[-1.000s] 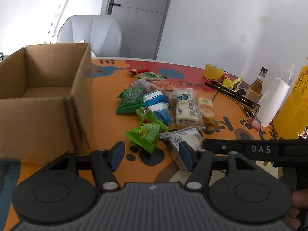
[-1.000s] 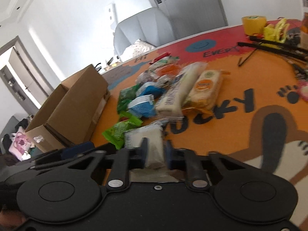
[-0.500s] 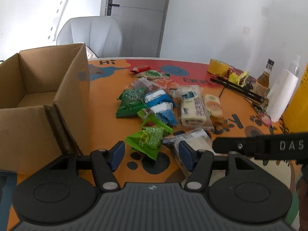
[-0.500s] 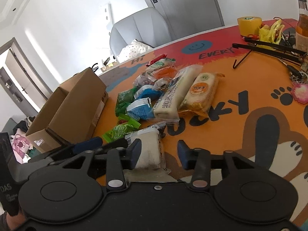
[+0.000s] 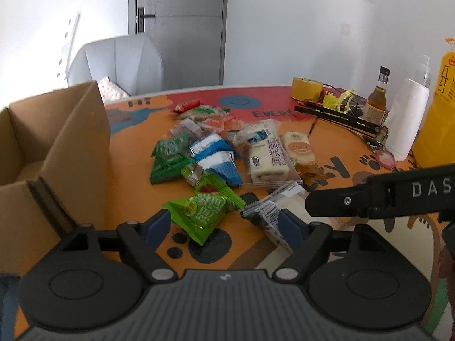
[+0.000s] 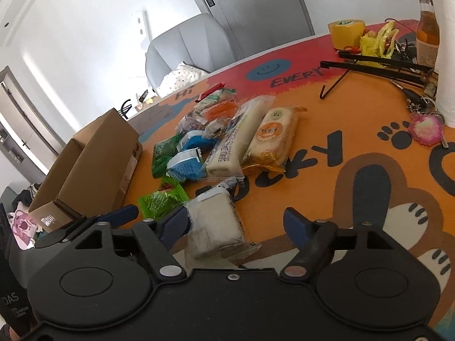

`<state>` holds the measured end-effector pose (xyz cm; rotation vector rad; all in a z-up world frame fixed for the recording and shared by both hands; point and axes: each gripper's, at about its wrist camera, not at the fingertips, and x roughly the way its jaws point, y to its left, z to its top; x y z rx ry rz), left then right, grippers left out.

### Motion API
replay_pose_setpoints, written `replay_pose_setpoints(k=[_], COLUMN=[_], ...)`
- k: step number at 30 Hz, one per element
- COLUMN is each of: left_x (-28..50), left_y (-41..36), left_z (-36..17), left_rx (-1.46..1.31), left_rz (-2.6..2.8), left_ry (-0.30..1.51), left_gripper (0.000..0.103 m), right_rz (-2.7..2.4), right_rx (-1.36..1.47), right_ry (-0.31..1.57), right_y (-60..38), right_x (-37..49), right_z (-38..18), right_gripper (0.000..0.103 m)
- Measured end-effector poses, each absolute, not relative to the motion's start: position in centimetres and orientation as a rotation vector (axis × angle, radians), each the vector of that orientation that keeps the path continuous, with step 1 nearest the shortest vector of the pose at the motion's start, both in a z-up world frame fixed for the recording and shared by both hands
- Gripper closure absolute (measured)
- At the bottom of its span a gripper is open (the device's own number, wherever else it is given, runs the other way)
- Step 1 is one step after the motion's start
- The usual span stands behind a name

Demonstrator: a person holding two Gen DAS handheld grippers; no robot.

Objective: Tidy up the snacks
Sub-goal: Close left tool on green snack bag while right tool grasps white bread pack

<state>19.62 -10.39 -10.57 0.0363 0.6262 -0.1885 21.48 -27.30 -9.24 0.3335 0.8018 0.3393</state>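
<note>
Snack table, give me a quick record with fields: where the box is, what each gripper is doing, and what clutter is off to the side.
surface: orange cartoon table mat
container: open cardboard box, left of the snack pile
left gripper: open, jaws just widened, light green packet in front of them, not gripped
right gripper: open, jaws just opened, white wrapped bun lies between them, right pad clear of it
side clutter: yellow tape roll, brown glass bottle, paper towel roll
</note>
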Motion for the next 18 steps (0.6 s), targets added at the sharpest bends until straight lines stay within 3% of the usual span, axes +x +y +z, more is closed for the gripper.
replay_pose_setpoints(k=[15, 17, 18], left_x=[21.2, 21.2, 21.3], left_y=[-10.3, -9.9, -9.7], left_z=[-11.0, -11.3, -11.5], left_rx=[0.040, 0.009, -0.008], left_rz=[-0.134, -0.146, -0.146], left_ry=[0.579, 0.584, 0.595], left_gripper=[0.025, 0.031, 0.042], right_rz=[0.300, 0.306, 0.311], right_rx=[0.364, 0.366, 0.362], right_ry=[0.786, 0.787, 0.786], right_y=[-28.3, -28.1, -27.9], right_x=[21.2, 21.1, 21.1], right_z=[-8.9, -9.0, -8.9], right_gripper=[0.027, 0.027, 0.027])
